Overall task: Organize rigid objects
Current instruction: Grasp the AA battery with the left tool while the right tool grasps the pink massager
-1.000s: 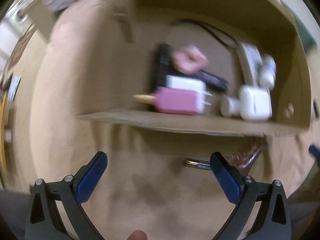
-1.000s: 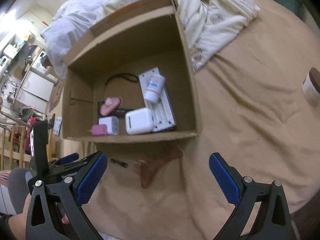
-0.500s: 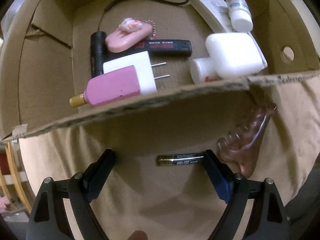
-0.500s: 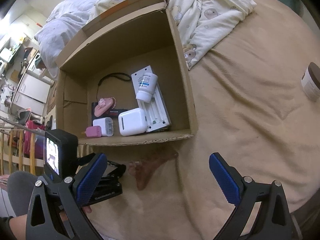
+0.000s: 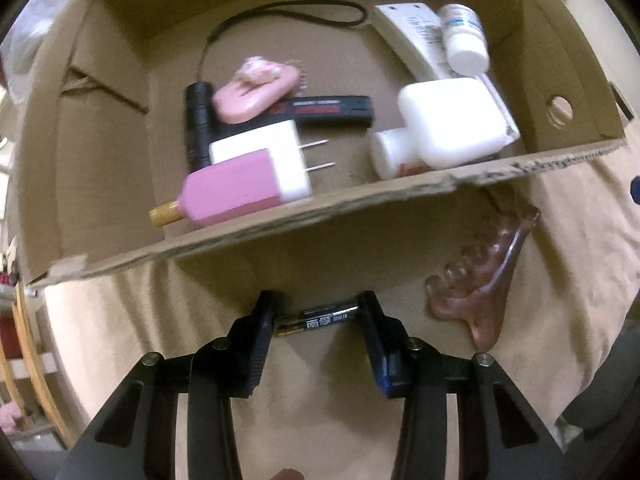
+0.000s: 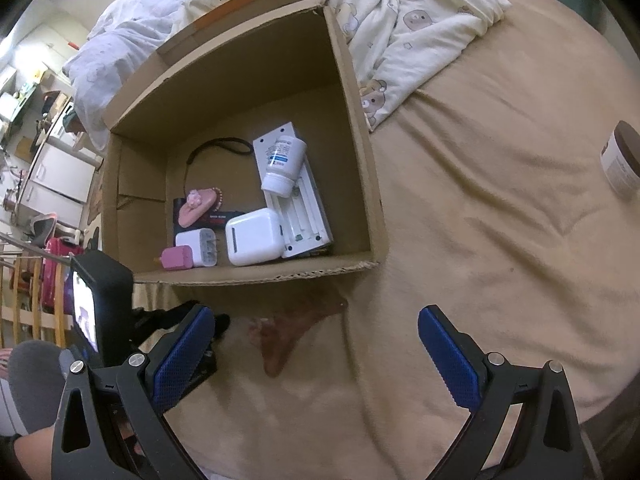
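Note:
A black AA battery (image 5: 320,317) lies on the tan bedsheet just in front of the cardboard box (image 5: 320,208). My left gripper (image 5: 318,308) points straight down over it. Its jaws are closing, with the battery lengthwise between them and a pad against each end. In the right wrist view the left gripper (image 6: 200,322) sits low by the box's near wall (image 6: 260,276). My right gripper (image 6: 316,324) hangs open above the sheet with nothing in it. Below it lies a brown translucent foot-shaped piece (image 6: 288,328), which the left wrist view shows to the battery's right (image 5: 484,284).
The box holds a pink block (image 5: 232,188), a white plug charger (image 5: 264,160), a black torch (image 5: 198,120), a white case (image 5: 452,120), a pill bottle (image 5: 464,36) and more. A brown-lidded jar (image 6: 620,160) stands far right. Rumpled bedding (image 6: 420,20) lies behind the box.
The left gripper's jaws went from wide open to closed in around the battery's ends as it came down over it. The right gripper stayed in place, open.

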A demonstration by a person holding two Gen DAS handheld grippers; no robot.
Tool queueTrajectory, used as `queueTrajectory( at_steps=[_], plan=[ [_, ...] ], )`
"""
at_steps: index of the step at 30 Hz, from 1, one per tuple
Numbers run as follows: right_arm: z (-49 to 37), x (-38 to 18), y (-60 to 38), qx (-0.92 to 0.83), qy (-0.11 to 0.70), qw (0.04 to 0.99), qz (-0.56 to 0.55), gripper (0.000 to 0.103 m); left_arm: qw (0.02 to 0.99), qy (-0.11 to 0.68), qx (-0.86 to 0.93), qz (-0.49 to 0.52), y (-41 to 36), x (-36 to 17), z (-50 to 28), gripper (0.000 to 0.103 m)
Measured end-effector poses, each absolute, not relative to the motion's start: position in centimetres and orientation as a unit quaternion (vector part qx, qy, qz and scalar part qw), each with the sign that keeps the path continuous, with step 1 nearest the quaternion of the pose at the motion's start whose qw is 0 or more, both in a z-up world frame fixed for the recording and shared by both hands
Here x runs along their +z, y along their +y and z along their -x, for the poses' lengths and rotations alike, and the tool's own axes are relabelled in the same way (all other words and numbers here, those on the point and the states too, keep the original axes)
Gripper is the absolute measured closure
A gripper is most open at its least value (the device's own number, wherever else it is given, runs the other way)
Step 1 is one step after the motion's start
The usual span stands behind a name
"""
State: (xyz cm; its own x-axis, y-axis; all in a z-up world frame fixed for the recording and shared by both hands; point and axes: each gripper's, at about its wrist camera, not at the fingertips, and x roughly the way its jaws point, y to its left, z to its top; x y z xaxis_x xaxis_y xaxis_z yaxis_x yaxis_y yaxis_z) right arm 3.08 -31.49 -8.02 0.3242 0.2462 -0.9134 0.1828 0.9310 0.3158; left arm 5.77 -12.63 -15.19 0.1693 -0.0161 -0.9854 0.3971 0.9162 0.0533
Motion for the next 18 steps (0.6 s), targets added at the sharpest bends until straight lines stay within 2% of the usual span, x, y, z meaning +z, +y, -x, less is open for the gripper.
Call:
queueTrajectory(
  at_steps=[4,10,14,18],
  plan=[
    [-3.0,-8.5,-31.8,0.021,0.589,0.787,-0.182,0.0,0.753,0.632,-0.116,-0.141,-10.0,-13.7,-4.7,0.064],
    [-3.3,-9.1,-31.2,0.03,0.608,0.777,-0.159,0.0,0.778,0.605,-0.127,-0.112,-7.7,-7.9,-4.3,0.064],
    [-4.0,-9.8,-29.3,0.043,0.625,0.773,-0.102,0.0,0.79,0.585,-0.128,-0.128,-6.1,-5.3,-4.3,0.064],
    [-5.1,-11.8,-26.1,0.059,0.65,0.758,0.001,0.0,0.79,0.59,-0.116,-0.118,-5.0,-5.2,-4.4,0.064]
  ],
)
